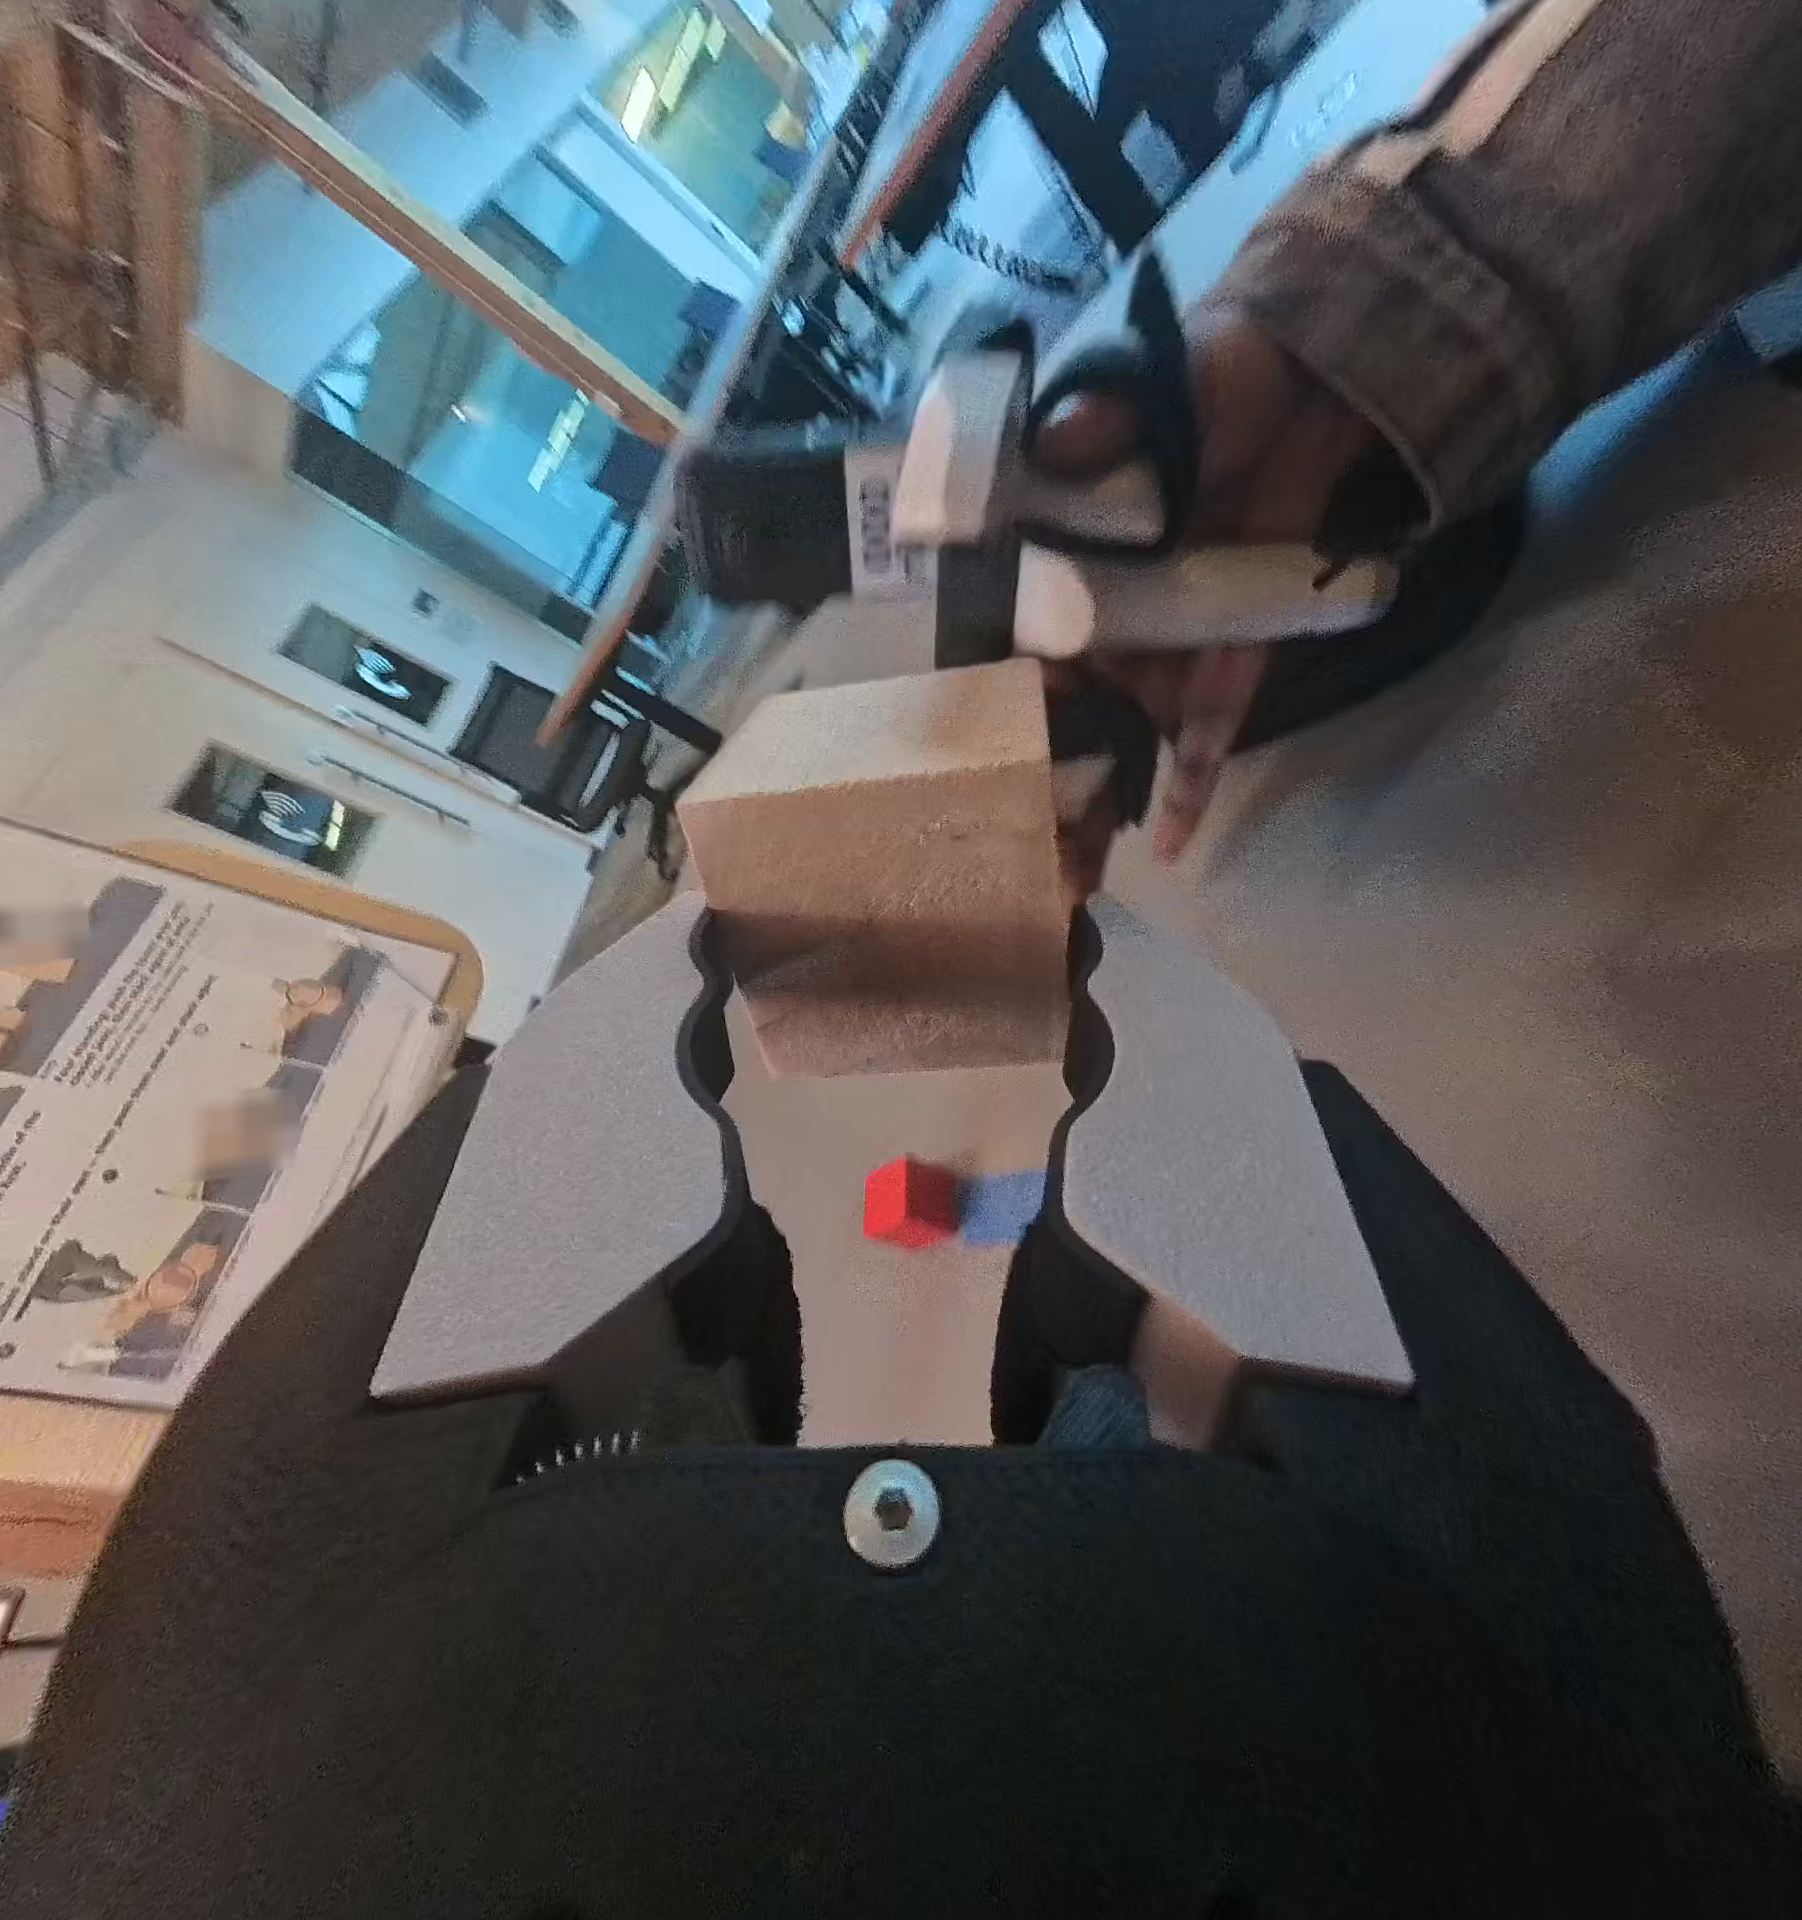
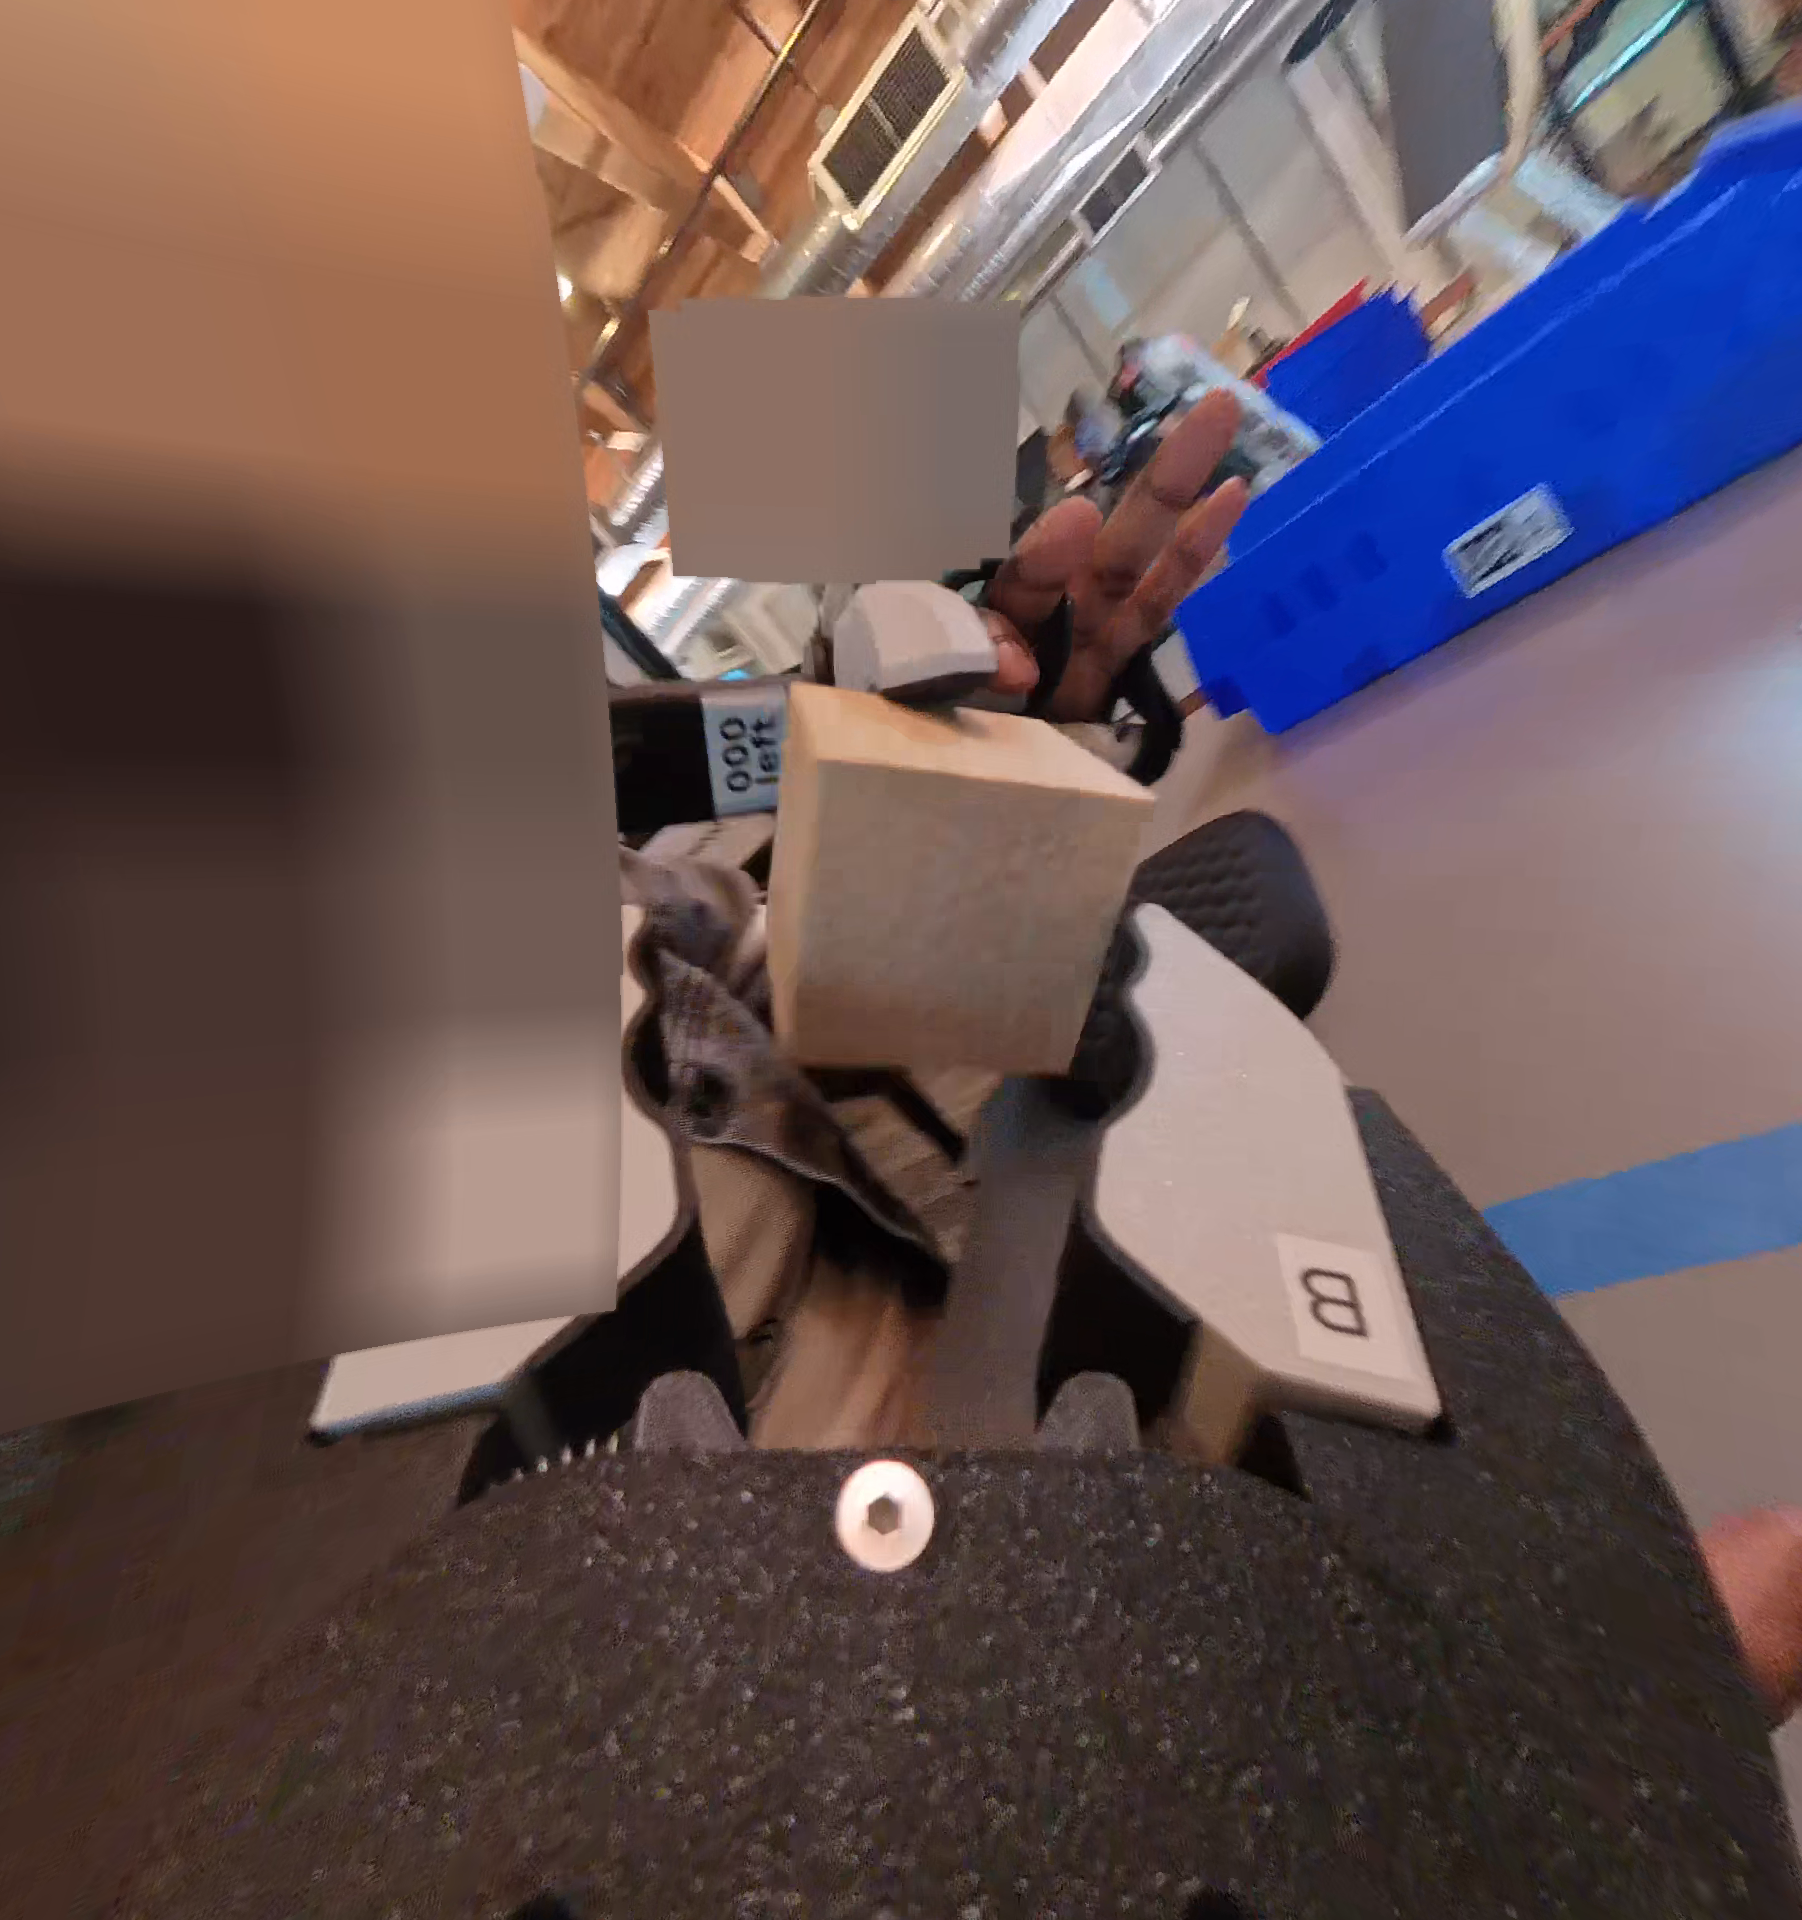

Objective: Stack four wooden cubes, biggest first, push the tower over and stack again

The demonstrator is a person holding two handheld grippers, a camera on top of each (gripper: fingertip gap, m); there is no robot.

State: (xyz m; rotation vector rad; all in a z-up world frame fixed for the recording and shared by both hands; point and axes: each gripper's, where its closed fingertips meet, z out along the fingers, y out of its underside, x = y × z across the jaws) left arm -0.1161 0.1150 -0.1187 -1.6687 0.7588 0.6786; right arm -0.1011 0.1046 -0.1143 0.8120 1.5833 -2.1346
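Clearly, the large plain wooden cube (image 1: pixel 881 894), pale, sharp-edged and unpainted, sat pinched between the dark ridged pads of the left tool (image 1: pixel 886 987), lifted above the pale surface (image 1: pixel 1499 1039), where a small red cube (image 1: pixel 907 1214) touched a blue cube (image 1: pixel 1006 1218) below it. Beyond the big cube, the right tool (image 1: pixel 990 582) was blurred and partly hidden. In its own view a mosaic patch covered one finger, so its grip could not be told.

I can see writing in four places but won't repeat it: a white sticker (image 2: pixel 1338 1301) on my right tongs' finger, a grey label (image 2: pixel 749 767) on the left tongs' body, a tag (image 2: pixel 1508 1265) on the blue bin (image 2: pixel 1603 436), and a printed poster (image 1: pixel 149 1122) beside the bench.
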